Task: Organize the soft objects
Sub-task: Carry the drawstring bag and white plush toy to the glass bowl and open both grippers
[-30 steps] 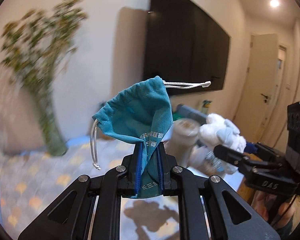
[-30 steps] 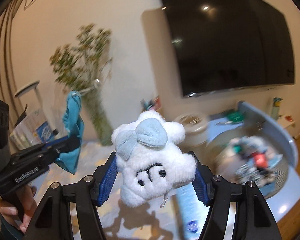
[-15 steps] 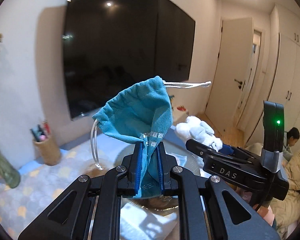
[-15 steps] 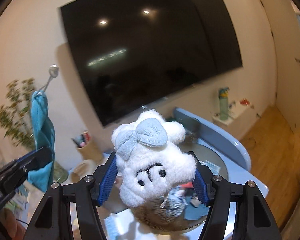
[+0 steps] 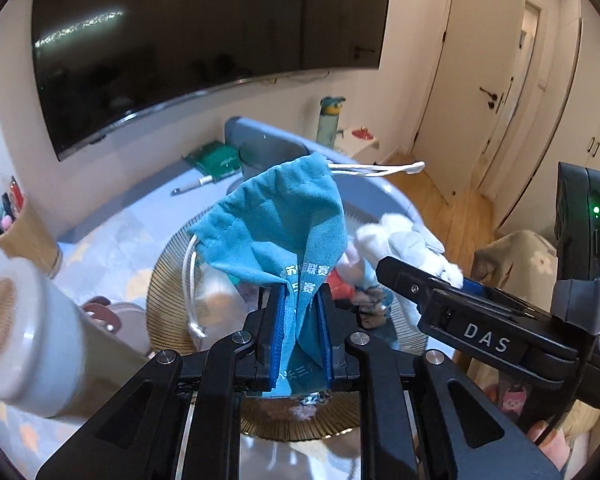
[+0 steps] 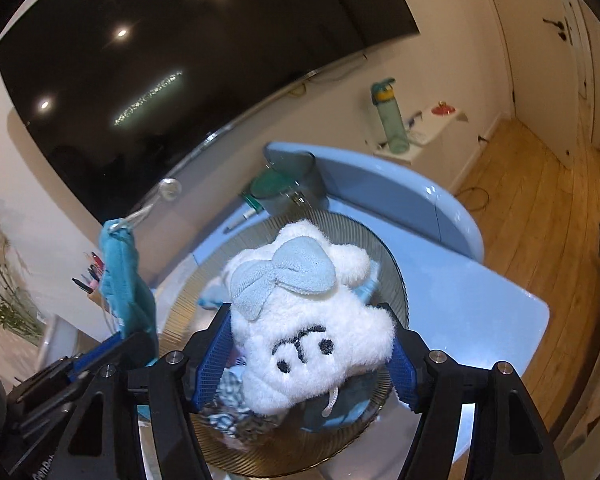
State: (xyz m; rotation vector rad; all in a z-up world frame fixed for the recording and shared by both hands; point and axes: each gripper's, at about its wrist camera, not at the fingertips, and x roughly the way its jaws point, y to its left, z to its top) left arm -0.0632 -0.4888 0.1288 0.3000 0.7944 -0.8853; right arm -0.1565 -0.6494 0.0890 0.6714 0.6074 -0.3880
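Over bowl (image 6: 396, 280): I hold both loads.
Left fingers (image 5: 299, 320): pinching drawstring pouch (image 5: 276, 232).
Right fingers (image 6: 306, 354): opening around plush toy (image 6: 304, 320).
Risk: toy rolls off the heap onto worktop (image 6: 480, 304).

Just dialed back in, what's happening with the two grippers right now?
A person holds both grippers over the ribbed basket, which already holds soft items. The left gripper is shut on a teal drawstring pouch. The right gripper has a white plush toy with a blue bow between its jaws, which are opening above the basket. Neither item is in yet.
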